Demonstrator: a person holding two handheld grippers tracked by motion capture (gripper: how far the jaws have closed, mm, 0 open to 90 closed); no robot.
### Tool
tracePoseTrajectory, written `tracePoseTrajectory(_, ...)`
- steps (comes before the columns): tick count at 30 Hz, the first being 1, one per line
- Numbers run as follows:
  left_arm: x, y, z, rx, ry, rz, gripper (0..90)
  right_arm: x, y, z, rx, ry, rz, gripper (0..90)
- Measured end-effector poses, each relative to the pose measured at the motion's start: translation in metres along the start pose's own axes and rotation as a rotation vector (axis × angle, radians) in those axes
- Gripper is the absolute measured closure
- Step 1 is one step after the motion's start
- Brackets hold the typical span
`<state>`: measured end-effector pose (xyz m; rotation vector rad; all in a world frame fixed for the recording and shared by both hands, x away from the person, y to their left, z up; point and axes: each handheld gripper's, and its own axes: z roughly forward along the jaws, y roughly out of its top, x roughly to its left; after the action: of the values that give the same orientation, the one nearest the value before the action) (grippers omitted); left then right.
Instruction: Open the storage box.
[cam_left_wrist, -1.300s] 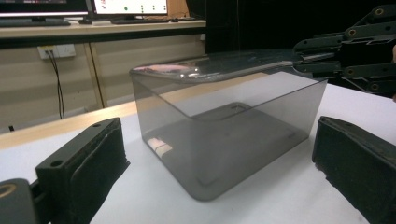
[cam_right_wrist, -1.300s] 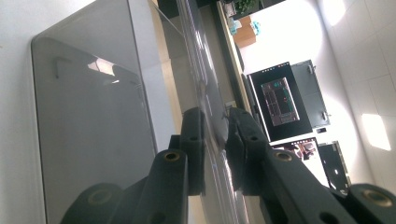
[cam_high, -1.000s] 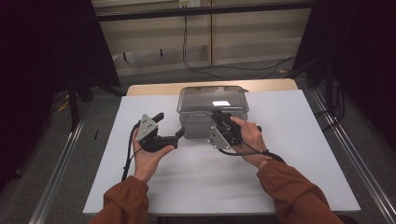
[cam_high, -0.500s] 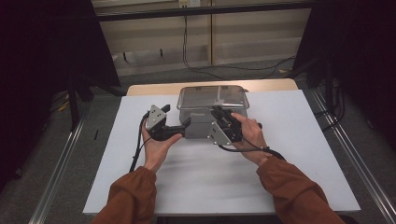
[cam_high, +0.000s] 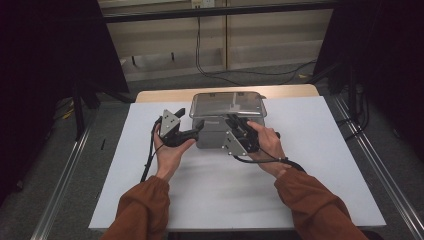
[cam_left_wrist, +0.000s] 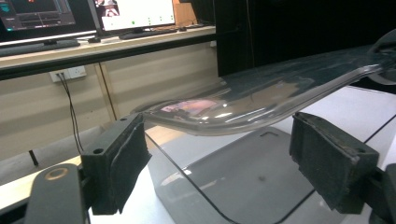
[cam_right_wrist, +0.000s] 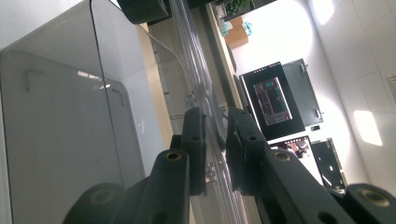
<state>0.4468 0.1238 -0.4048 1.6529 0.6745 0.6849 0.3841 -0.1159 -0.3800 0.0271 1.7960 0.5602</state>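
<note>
A clear, grey-tinted plastic storage box (cam_high: 220, 131) sits at the far middle of a white table (cam_high: 320, 165), one glossy transparent lid (cam_high: 227, 104) lying across its top. The box has see-through walls with rounded corners; the lid's edge flares outward in a lip that catches reflections of the room (seen close up in the left gripper view, where the lip (cam_left_wrist: 261, 105) sweeps across above the box wall).

Two hand-held grippers work at it, one in each of the person's hands, rust-orange sleeves entering from the near edge. The right gripper (cam_high: 235, 125), at the box's front right, has its two black jaws clamped tight on the lid's rim, as the right gripper view (cam_right_wrist: 215, 140) shows, the thin plastic pinched between the pads.

The left gripper (cam_high: 199, 128) is at the box's left front corner. Its jaws have just been closing yet stand well apart, the lid's lip between them and neither pad (cam_left_wrist: 126, 161) pressing on it.

One box, one lid, two grippers, four pads.
</note>
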Motion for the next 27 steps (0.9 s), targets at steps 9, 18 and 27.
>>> tracePoseTrajectory(9,0.003,0.003,0.008,-0.016,-0.003,0.046,30.4,0.0,0.001,0.001,-0.001,0.002,-0.005,78.0)
tracePoseTrajectory(18,0.003,0.002,0.011,-0.028,-0.01,0.045,38.2,0.0,0.0,0.001,-0.002,0.004,0.016,77.0)
tracePoseTrajectory(27,0.004,0.002,0.012,-0.012,-0.004,0.047,40.6,-0.005,-0.009,0.003,-0.018,0.035,0.135,70.4)
